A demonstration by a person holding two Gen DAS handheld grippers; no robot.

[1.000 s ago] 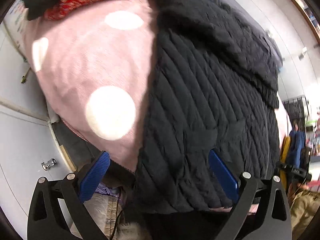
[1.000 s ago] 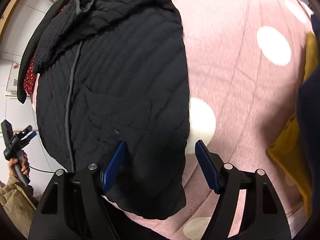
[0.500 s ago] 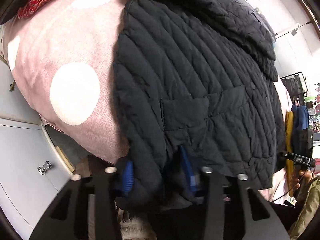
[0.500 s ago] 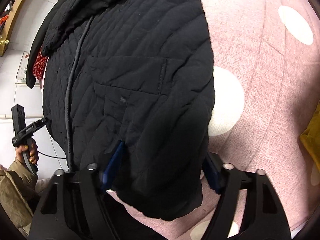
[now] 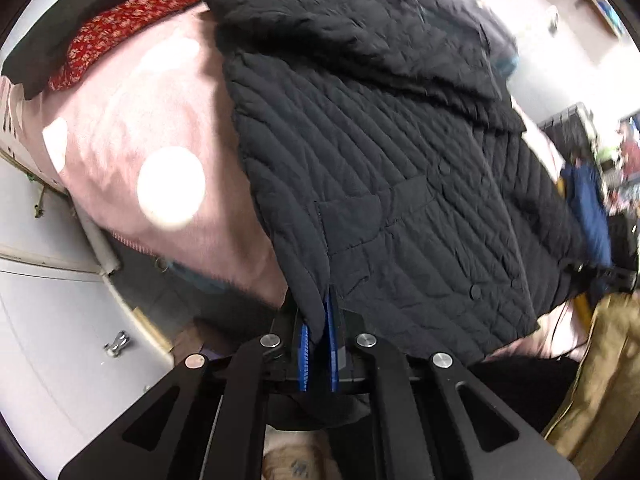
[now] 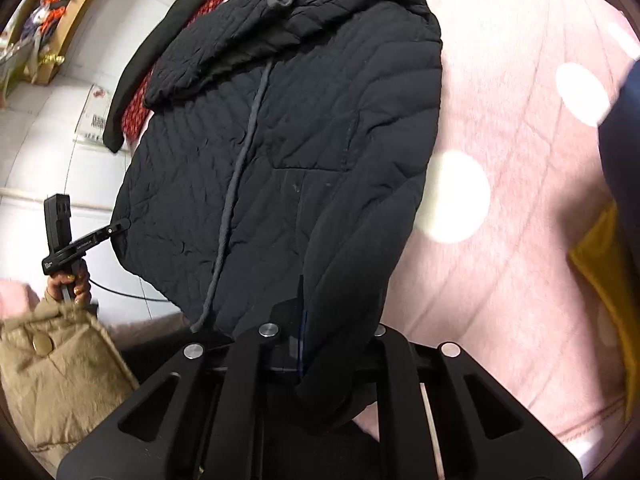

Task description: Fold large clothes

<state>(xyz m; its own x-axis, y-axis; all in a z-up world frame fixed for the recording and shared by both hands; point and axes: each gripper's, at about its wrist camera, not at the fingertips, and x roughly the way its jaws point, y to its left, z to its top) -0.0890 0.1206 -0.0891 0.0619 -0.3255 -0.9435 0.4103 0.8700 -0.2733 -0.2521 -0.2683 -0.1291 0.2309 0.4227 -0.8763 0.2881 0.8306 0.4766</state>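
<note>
In the left wrist view, a white cabinet door (image 5: 52, 320) fills the 8 o'clock side, and a strip of dark floor separates it from the pink polka-dot bedcover (image 5: 132, 132), whose edge drops away toward 7 o'clock. At 11 o'clock a red patterned garment (image 5: 132, 20) lies on the bedcover under a black one. The black quilted jacket (image 5: 400, 184) spreads from centre to 3 o'clock, its hem overhanging the bed's near edge. The left tool (image 5: 318, 332) has its blue pads pressed together on the jacket's hem corner at 6 o'clock. At 3 o'clock a blue garment (image 5: 588, 204) hangs beyond the jacket. In the right wrist view, the left tool (image 6: 116, 227) shows at 9 o'clock, touching the jacket's (image 6: 288, 140) far hem corner, above a beige padded sleeve (image 6: 52, 356). The right tool (image 6: 302, 340) is clamped on the near hem corner at 6 o'clock, fabric draping over its right finger. Open bedcover (image 6: 520, 200) stretches from centre to 3 o'clock, where a yellow garment (image 6: 600, 264) and a dark blue one lie at the rim.
</note>
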